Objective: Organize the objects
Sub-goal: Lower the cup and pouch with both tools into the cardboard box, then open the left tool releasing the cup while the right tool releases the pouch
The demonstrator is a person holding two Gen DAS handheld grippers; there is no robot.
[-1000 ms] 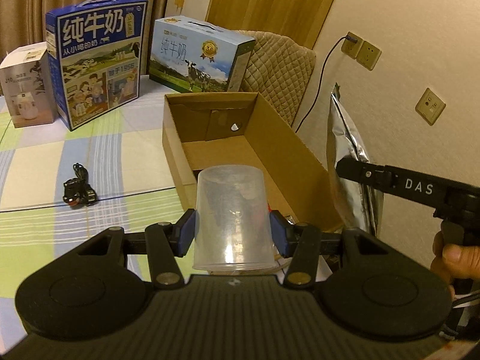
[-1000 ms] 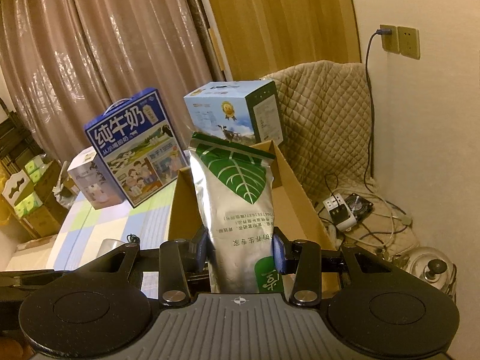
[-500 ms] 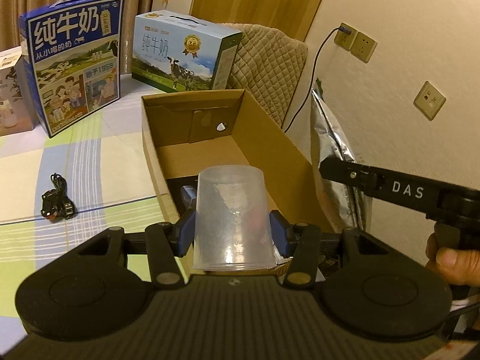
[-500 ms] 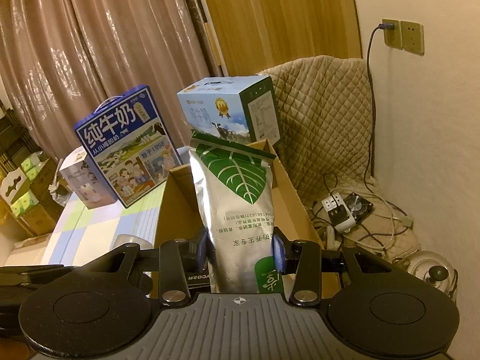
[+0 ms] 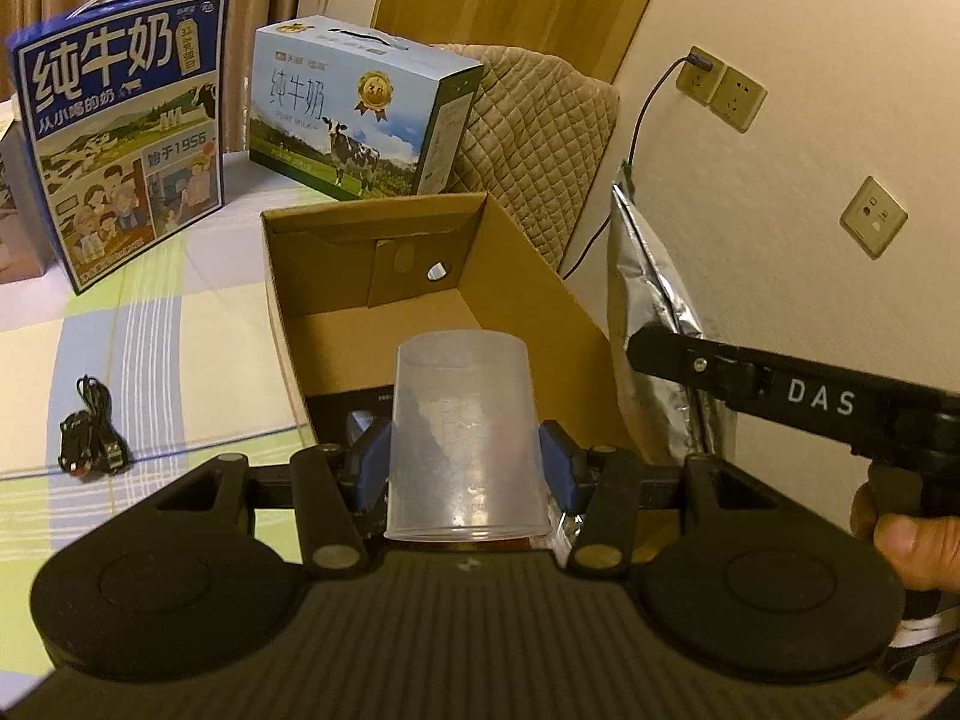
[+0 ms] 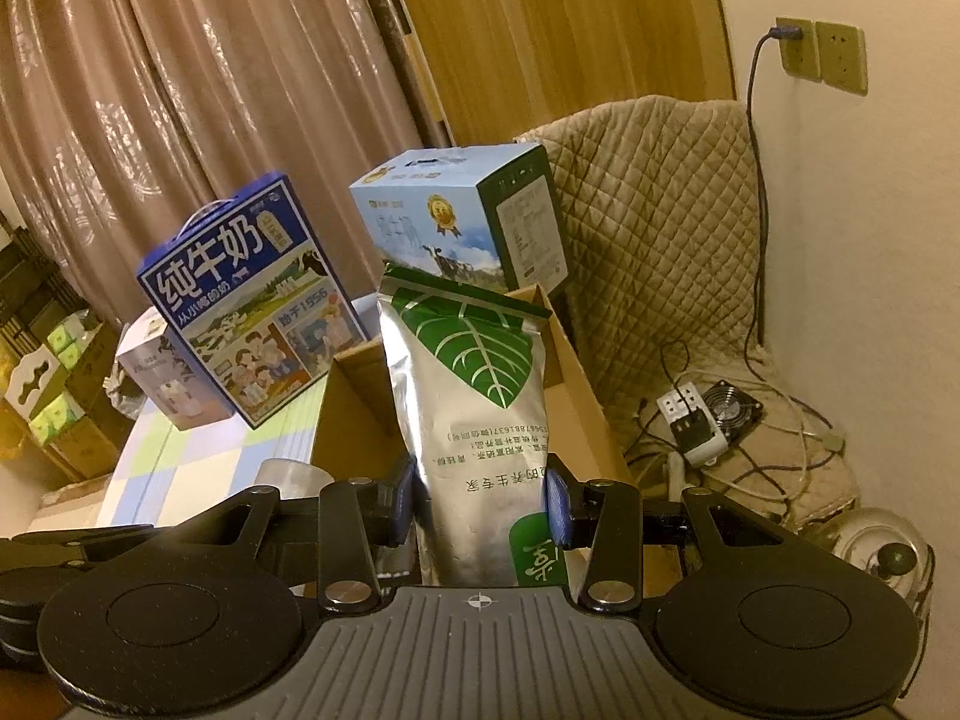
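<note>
A: Left wrist view, item?
B: Left tongs (image 5: pixel 465 468) are clamping a translucent cup (image 5: pixel 463 432), upturned, hanging over the open cardboard box (image 5: pixel 540 294); "DAS" is showing beside it; checked tabletop (image 5: pixel 180 360).
A: Right wrist view?
B: Right tongs (image 6: pixel 480 504) are gripping a silver pouch (image 6: pixel 474 420), green leaf print, over the box; curtains (image 6: pixel 210 90) are hanging behind.

Below my fingers a checked tablecloth (image 5: pixel 180 354) covers the table. Directly on it sit an open cardboard box (image 5: pixel 540 300), two milk cartons (image 5: pixel 126 120) (image 5: pixel 360 114), and a coiled black cable (image 5: pixel 90 444).
</note>
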